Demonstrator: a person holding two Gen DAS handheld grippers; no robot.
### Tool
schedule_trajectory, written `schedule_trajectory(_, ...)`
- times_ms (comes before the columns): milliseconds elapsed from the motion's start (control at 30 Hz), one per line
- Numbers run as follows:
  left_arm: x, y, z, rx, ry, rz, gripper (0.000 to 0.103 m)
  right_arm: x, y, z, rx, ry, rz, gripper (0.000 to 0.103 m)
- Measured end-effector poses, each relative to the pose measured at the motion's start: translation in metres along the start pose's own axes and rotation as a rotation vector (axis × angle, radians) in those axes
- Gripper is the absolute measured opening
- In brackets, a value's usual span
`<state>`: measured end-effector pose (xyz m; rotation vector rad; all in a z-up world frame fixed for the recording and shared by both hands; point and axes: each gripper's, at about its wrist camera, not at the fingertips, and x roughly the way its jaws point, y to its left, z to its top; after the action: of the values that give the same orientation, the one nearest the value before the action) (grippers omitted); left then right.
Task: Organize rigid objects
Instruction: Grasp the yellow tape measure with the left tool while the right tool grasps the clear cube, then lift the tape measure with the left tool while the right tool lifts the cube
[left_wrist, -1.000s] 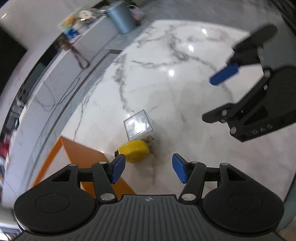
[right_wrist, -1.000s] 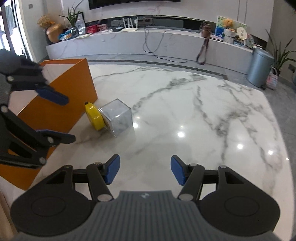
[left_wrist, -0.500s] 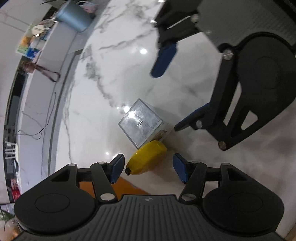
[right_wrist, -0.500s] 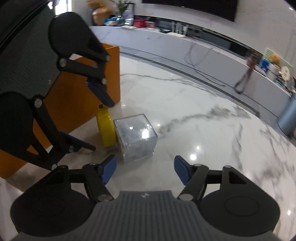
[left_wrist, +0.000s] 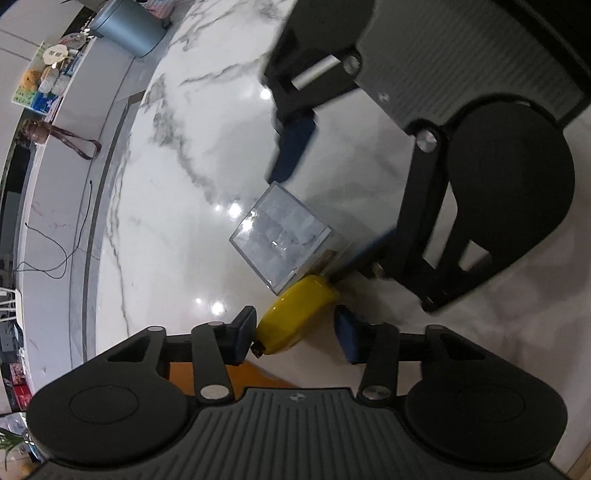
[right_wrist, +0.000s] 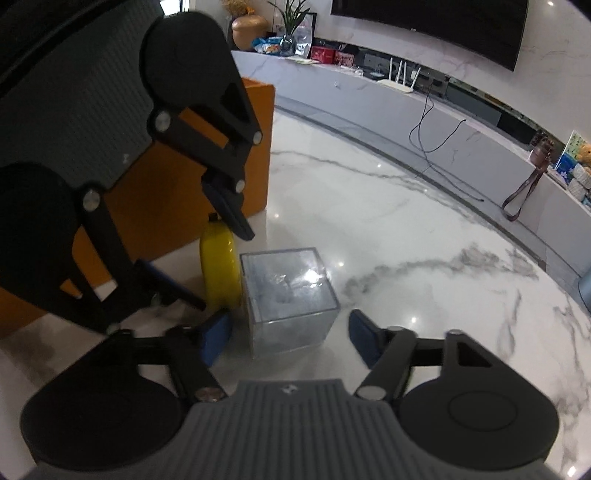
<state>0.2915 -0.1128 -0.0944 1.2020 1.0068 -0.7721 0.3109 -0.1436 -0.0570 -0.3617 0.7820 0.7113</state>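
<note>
A yellow rounded tape-measure-like object (left_wrist: 295, 317) stands on edge on the white marble table (left_wrist: 192, 221), touching a clear plastic cube (left_wrist: 280, 240). My left gripper (left_wrist: 295, 334) points down over the yellow object. Its jaws are closing, with the object between the blue pads (left_wrist: 243, 332) and a thin gap still showing. In the right wrist view the clear cube (right_wrist: 288, 302) sits between the fingers of my right gripper (right_wrist: 289, 338). Those jaws are closing too, with gaps on both sides. The left gripper (right_wrist: 223, 269) straddles the yellow object (right_wrist: 219, 266).
An orange box (right_wrist: 166, 192) stands right behind the yellow object, with its corner (left_wrist: 207, 373) under my left gripper. A small brown item (left_wrist: 327, 258) lies by the cube. Beyond the table are a long white counter (right_wrist: 424, 110) and a grey bin (left_wrist: 129, 29).
Both grippers have come down and closed in on the two objects while rolling. Their jaws are narrower than half a second ago. The yellow object and the cube have not moved.
</note>
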Motion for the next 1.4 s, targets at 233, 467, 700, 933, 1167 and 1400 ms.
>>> schedule_trajectory(233, -0.008, -0.002, 0.0, -0.077, -0.023, -0.047, 0.034, -0.013, 0.002, -0.011, 0.037, 0.032, -0.034, 0.05)
schedule_trajectory(467, -0.013, -0.015, 0.001, -0.13, -0.04, -0.112, 0.024, -0.034, 0.008, -0.028, 0.057, 0.075, -0.041, 0.051)
schedule_trajectory(700, -0.009, -0.016, 0.003, -0.162, -0.059, -0.102, 0.033, -0.031, 0.009, -0.026, 0.057, 0.066, -0.061, 0.057)
schedule_trajectory(933, -0.009, -0.016, 0.004, -0.172, -0.074, -0.096, 0.028, -0.025, 0.006, -0.021, 0.081, 0.047, -0.034, 0.056)
schedule_trajectory(1167, -0.015, -0.024, 0.001, -0.176, -0.081, -0.079, 0.022, -0.027, 0.01, -0.019, 0.082, 0.072, -0.035, 0.048)
schedule_trajectory(1400, -0.031, -0.032, -0.003, -0.208, -0.124, -0.048, 0.022, -0.04, 0.02, -0.018, 0.06, 0.113, -0.064, 0.048)
